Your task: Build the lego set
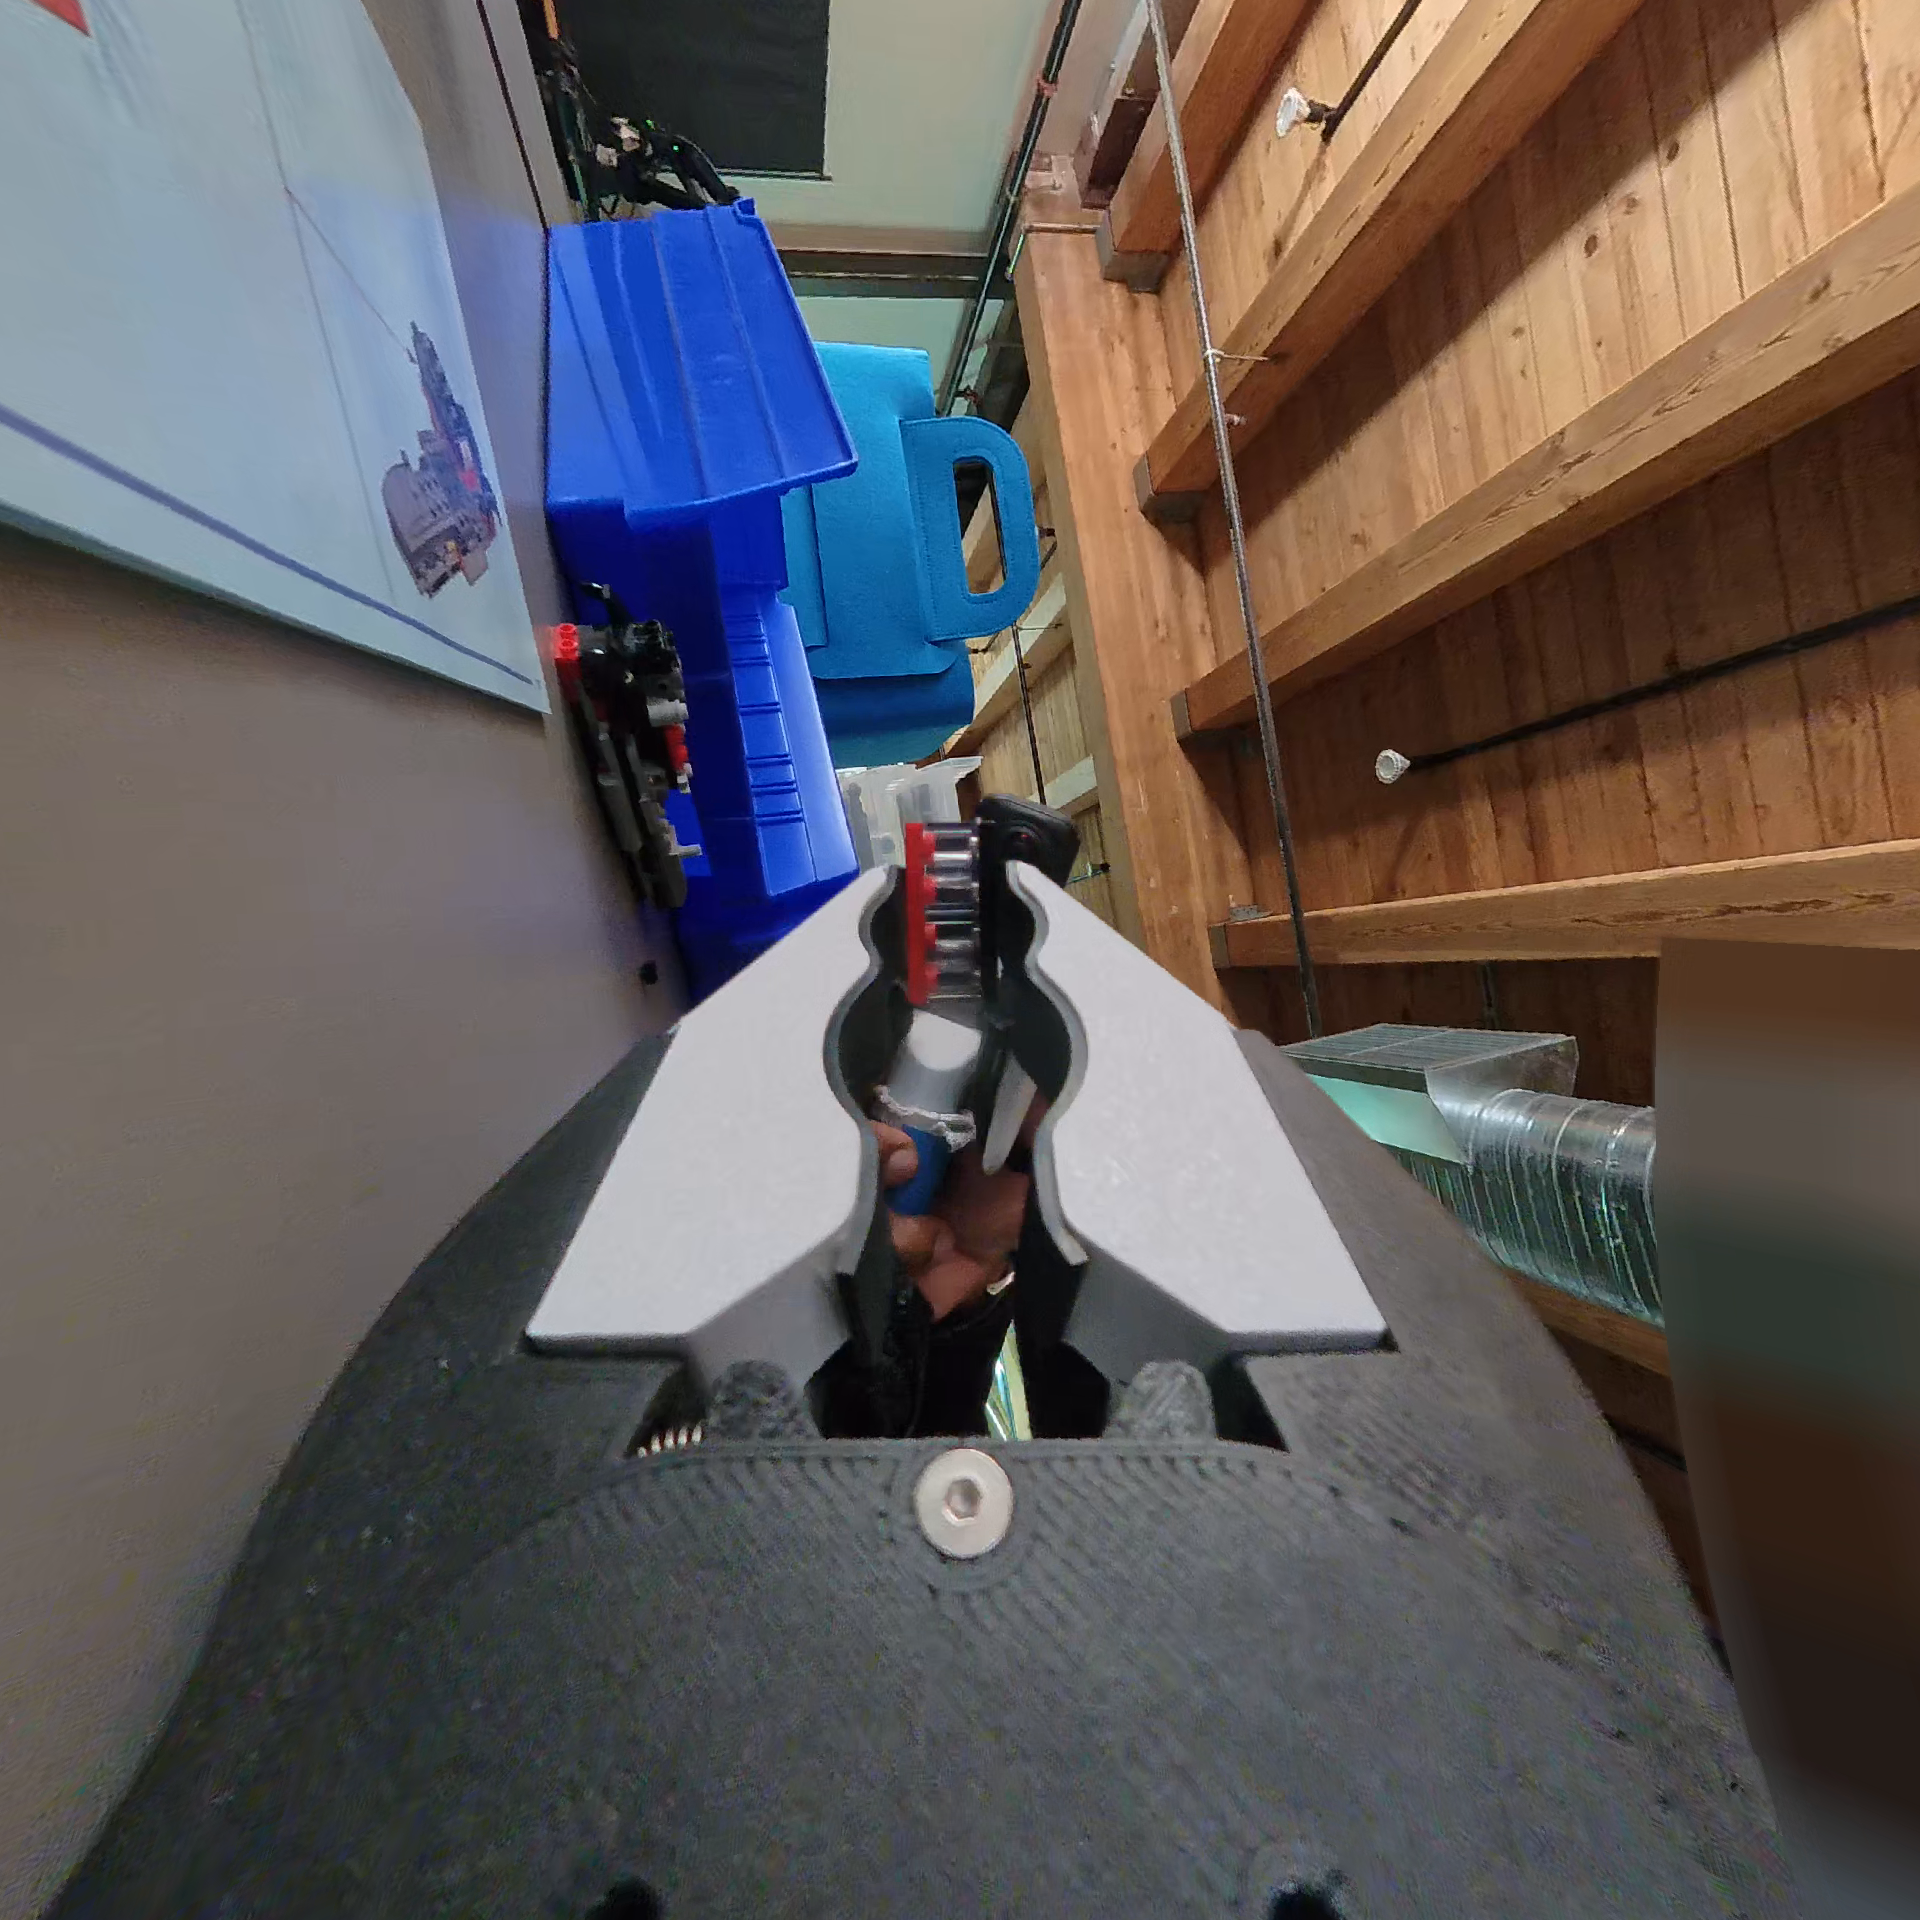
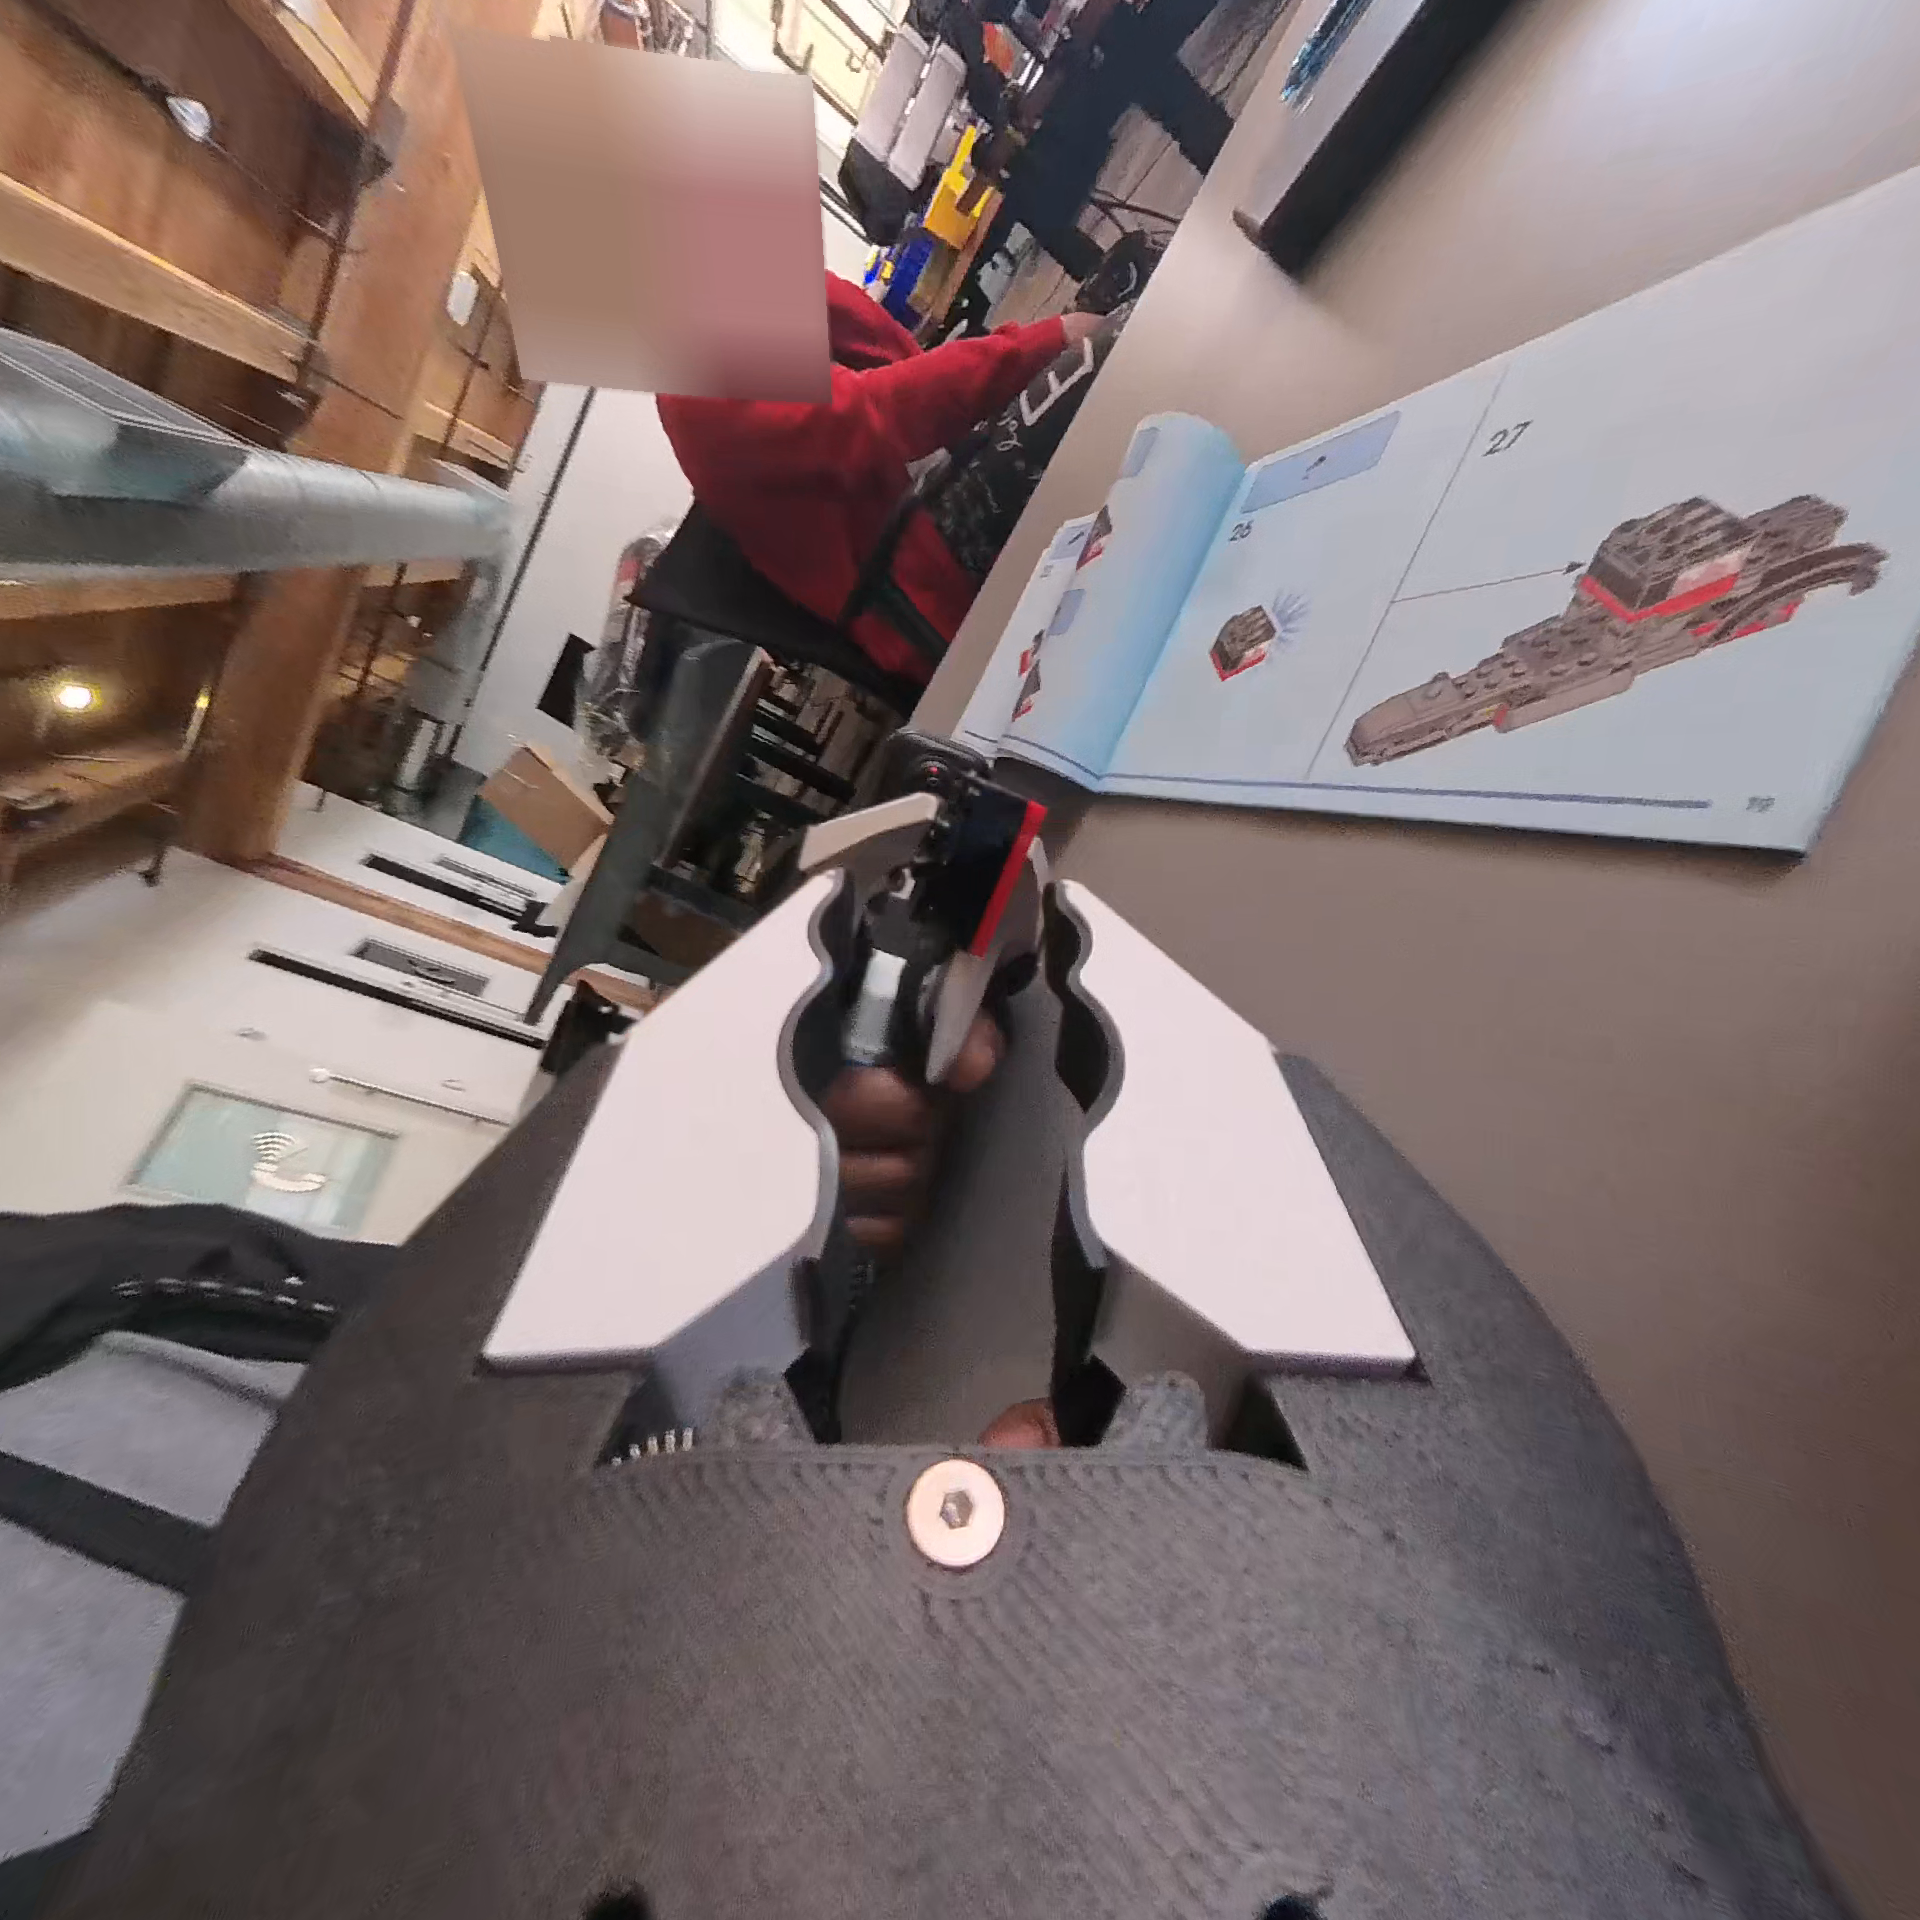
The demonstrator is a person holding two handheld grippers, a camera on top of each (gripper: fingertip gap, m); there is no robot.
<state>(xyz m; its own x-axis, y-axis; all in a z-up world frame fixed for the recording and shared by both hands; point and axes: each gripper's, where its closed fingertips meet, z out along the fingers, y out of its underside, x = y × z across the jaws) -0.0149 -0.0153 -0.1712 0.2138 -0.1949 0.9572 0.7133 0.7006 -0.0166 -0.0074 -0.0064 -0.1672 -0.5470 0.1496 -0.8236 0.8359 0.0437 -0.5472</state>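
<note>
My left gripper (image 1: 956, 883) is shut on a small lego block (image 1: 920, 914), a red plate with grey studs, and holds it in the air. In the right wrist view the block (image 2: 987, 873) looks black with a red edge, between the left gripper's grey fingers (image 2: 862, 831). My right gripper (image 2: 945, 888) faces it, open, with its fingertips on either side of the block; I cannot tell if they touch it. A partly built black, grey and red lego model (image 1: 634, 748) lies on the grey table (image 1: 260, 935). The open instruction booklet (image 2: 1455, 623) lies on the table too.
A blue plastic bin (image 1: 675, 520) stands right behind the model, with a blue felt bag (image 1: 904, 582) beyond it. A person in a red hoodie (image 2: 831, 468) sits at the table's far end. A dark flat object (image 2: 1351, 135) lies past the booklet. Both grippers' tips are close together, under 4 cm apart. The dark flat object (image 2: 1351, 135) is about 30 cm from my left fingertips.
</note>
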